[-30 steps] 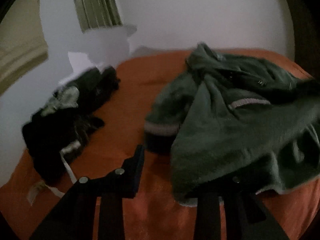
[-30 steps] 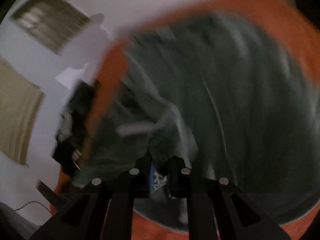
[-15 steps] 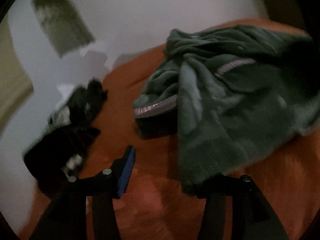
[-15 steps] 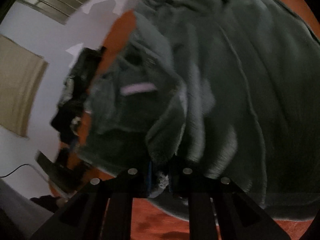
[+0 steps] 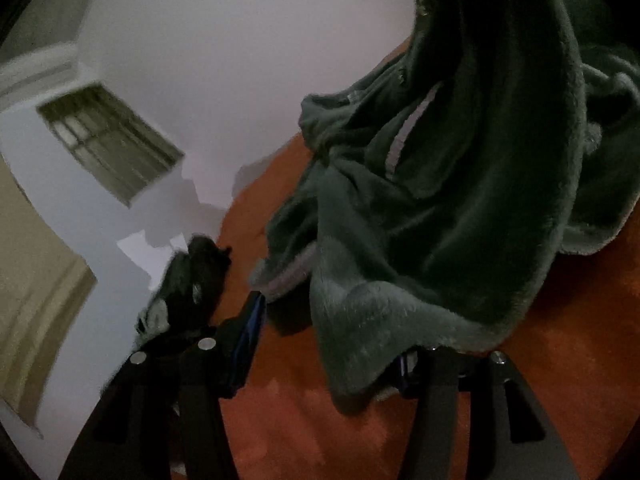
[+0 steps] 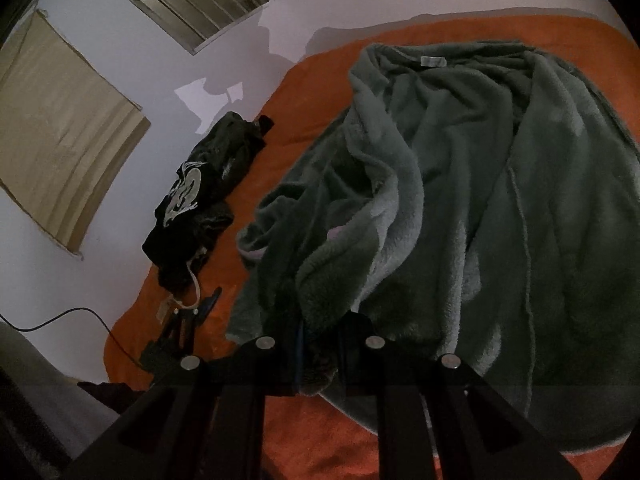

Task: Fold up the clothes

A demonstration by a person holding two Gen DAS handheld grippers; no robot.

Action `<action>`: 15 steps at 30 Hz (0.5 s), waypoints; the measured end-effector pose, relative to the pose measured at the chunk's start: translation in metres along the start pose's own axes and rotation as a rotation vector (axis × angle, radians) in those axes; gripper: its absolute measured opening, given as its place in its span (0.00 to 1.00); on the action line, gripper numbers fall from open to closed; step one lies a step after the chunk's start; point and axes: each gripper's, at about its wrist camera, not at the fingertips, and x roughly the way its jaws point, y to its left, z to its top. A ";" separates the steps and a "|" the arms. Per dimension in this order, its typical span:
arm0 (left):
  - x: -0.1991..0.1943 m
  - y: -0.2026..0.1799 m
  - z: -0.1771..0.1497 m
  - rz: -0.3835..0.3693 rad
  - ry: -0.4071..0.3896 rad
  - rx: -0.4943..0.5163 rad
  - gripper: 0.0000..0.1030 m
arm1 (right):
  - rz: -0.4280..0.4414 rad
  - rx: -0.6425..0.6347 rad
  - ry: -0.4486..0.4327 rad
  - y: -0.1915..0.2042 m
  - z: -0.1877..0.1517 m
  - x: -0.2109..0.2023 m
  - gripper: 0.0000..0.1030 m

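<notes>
On the orange bedspread (image 6: 440, 36) a large dark green fleece garment (image 6: 500, 200) lies heaped and partly lifted, its plush folds running up from the near edge toward a small pale label (image 6: 434, 61) at the far end. The right gripper (image 6: 318, 344) has its jaws nearly closed on a bunched fold of this fleece, which rises from between the fingers in a thick ridge. From the left wrist view the same garment (image 5: 460, 200) hangs in a tall drape, a pale grey stripe (image 5: 408, 128) running along one seam. The left gripper (image 5: 332, 332) stands with its jaws wide apart and opening; a lower corner of the fleece droops over its right finger (image 5: 436, 368) and down into the gap, while the left finger with its blue pad (image 5: 248, 336) stands clear of the cloth, so nothing is pinched. In the right wrist view this gripper (image 6: 200, 308) shows small at the bed's near-left edge.

Well apart from the fleece, near the left side of the bed, a crumpled black garment (image 6: 200, 200) with a pale printed design lies beside the white wall (image 6: 120, 280). A barred window (image 6: 180, 0) and a beige curtain (image 6: 60, 140) are on that wall, and a thin black cable (image 6: 60, 318) trails below.
</notes>
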 end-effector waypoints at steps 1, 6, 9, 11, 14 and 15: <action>-0.003 -0.002 -0.001 0.012 -0.025 0.026 0.54 | -0.005 0.003 0.002 -0.002 -0.001 -0.001 0.11; -0.015 -0.025 -0.006 -0.051 -0.070 0.132 0.55 | -0.110 0.048 0.065 -0.030 -0.010 0.019 0.20; -0.016 -0.023 -0.003 -0.092 -0.045 0.084 0.55 | -0.281 0.093 0.263 -0.061 -0.009 0.052 0.45; -0.013 -0.009 0.000 -0.103 -0.024 0.013 0.55 | -0.308 0.091 0.269 -0.066 0.013 0.052 0.45; -0.011 0.032 -0.001 -0.159 0.015 -0.160 0.55 | -0.279 0.042 0.172 -0.048 0.063 0.039 0.51; -0.011 0.051 -0.004 -0.189 0.029 -0.237 0.55 | -0.272 0.025 0.140 -0.040 0.075 0.038 0.56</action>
